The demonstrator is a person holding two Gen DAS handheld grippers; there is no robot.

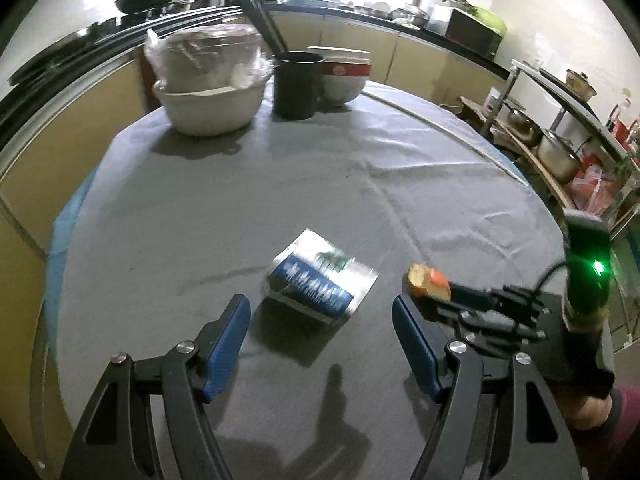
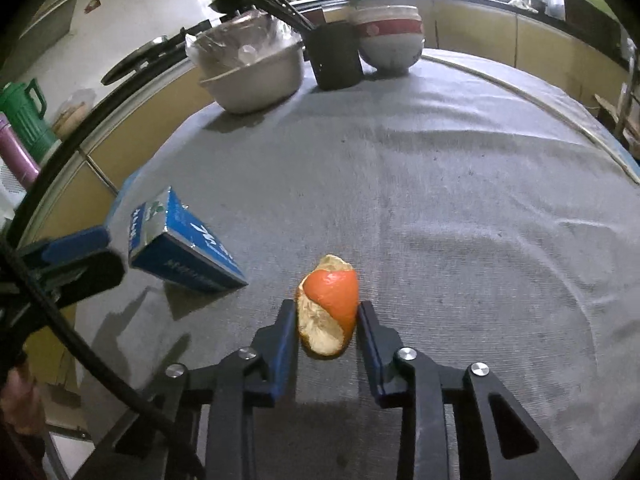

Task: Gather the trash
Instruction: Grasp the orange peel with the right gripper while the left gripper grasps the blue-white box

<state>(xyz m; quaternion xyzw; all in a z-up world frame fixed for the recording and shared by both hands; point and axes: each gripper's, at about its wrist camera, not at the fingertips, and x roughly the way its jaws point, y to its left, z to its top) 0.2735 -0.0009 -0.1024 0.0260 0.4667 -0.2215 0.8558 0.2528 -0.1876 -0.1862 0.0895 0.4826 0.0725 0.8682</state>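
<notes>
An orange peel (image 2: 329, 307) sits between the blue pads of my right gripper (image 2: 327, 312), which is shut on it just above the grey tablecloth (image 2: 440, 184). The left wrist view shows the same peel (image 1: 426, 282) at the right gripper's tip. A crushed blue and white carton (image 1: 318, 280) lies on the cloth just ahead of my left gripper (image 1: 322, 312), whose jaws stand wide open and apart from it. In the right wrist view the carton (image 2: 180, 240) lies to the left, with the left gripper's blue fingers (image 2: 76, 244) beside it.
At the table's far edge stand a white pot (image 1: 208, 108) holding a plastic-wrapped bowl, a dark cup with chopsticks (image 1: 296, 82) and a red-banded bowl (image 1: 346, 76). Yellow kitchen cabinets ring the table; a shelf with metal pots (image 1: 560, 156) stands at the right. A hand (image 1: 596, 408) holds the right gripper.
</notes>
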